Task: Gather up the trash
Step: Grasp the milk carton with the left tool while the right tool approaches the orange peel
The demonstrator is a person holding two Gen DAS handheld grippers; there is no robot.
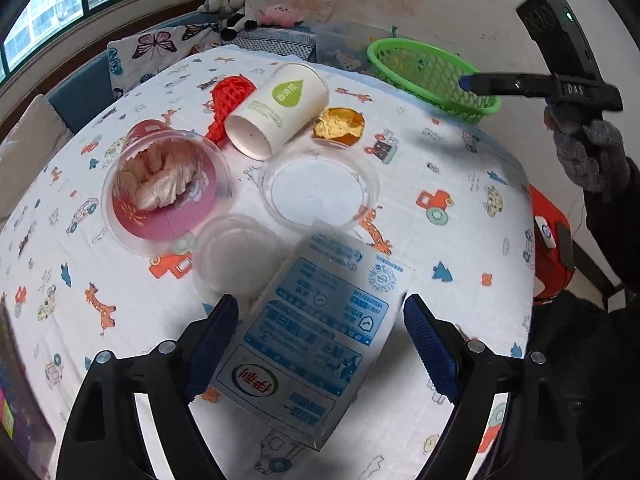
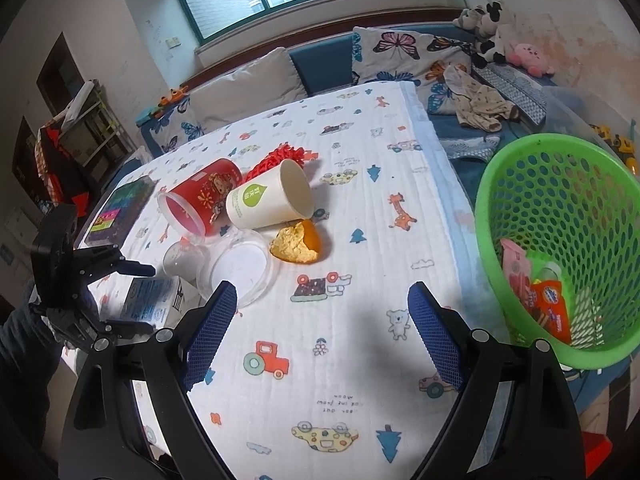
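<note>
My left gripper is open, its fingers on either side of a grey-blue milk carton lying flat on the table. Beyond it lie a clear lid, a small clear cup, a red cup with crumpled tissue inside, a white paper cup on its side, red netting and gold foil. My right gripper is open and empty above the cloth, beside the green basket. The basket holds several wrappers.
The table has a white cartoon-print cloth. A dark box lies at its far left edge. A sofa with cushions and plush toys stands behind. A red object sits off the table's right edge.
</note>
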